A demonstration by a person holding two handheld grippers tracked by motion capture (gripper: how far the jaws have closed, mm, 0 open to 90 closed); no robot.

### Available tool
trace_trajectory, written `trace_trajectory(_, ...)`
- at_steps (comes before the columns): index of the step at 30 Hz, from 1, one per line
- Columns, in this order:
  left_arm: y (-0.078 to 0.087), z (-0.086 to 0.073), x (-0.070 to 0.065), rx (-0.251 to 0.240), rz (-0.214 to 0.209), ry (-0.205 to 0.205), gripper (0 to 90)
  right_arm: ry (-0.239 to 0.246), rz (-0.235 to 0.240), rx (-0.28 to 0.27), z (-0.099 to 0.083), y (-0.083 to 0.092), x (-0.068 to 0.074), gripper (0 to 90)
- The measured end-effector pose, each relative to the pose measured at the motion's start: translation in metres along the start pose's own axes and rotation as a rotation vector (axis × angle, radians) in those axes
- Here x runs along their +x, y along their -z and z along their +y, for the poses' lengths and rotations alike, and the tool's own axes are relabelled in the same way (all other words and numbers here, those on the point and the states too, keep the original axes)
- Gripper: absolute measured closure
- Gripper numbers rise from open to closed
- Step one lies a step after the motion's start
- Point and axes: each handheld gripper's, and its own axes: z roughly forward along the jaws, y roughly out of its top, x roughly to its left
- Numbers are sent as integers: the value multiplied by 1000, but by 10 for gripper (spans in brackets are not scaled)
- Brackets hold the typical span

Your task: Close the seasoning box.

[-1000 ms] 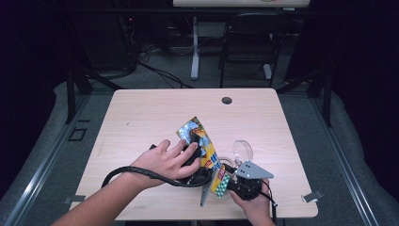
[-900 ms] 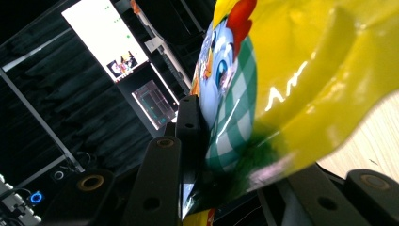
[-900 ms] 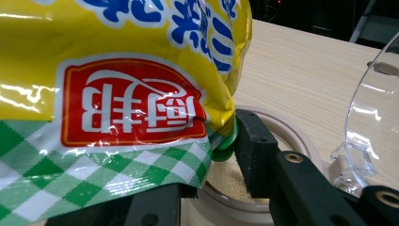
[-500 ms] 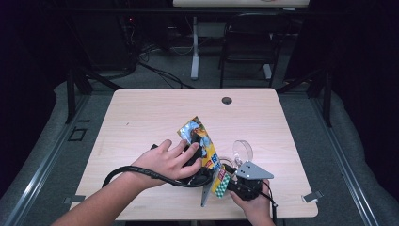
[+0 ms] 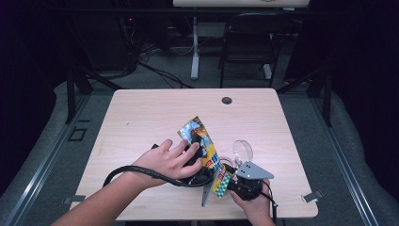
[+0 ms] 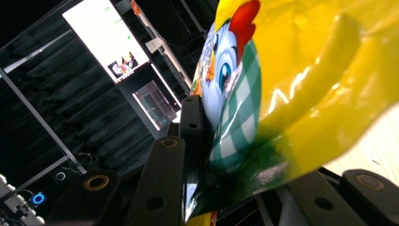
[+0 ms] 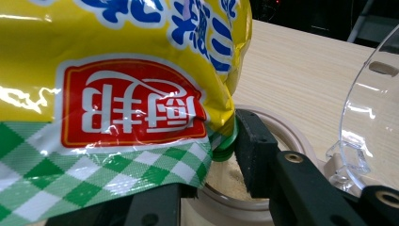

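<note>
High view: yellow bag (image 5: 202, 143) stands tilted mid-table, left hand (image 5: 164, 162) and right gripper (image 5: 230, 186) at its lower end, clear lid (image 5: 243, 149) just right of the bag.

Left gripper view: left gripper (image 6: 244, 188) jaws, just closing, clamp the bag's (image 6: 291, 94) checkered edge.

Right gripper view: right gripper's jaws clenched on the bag's (image 7: 117, 80) green cap (image 7: 226, 141), over a powder-filled jar (image 7: 263, 197).

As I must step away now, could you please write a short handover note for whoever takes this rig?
Left tool: jaws have just been closing on the glossy yellow foil pouch, mid-section.
Right tool: shut on the pouch's lower end, by its green spout.
Round beige plastic tub: under the spout, clear lid open, beige powder inside.
Done: pouch held over tub.
Left, probably: finish pouring, close lid.
</note>
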Motion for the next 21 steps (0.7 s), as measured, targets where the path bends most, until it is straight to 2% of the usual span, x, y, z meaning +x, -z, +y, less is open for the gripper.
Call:
trace_trajectory(2,0,0,0,-3,-6,10,780,-1,-2,-3,0,0,0,712)
trace_trajectory(21,0,-2,0,0,-4,11,781,7,2,-2,1,0,1,712)
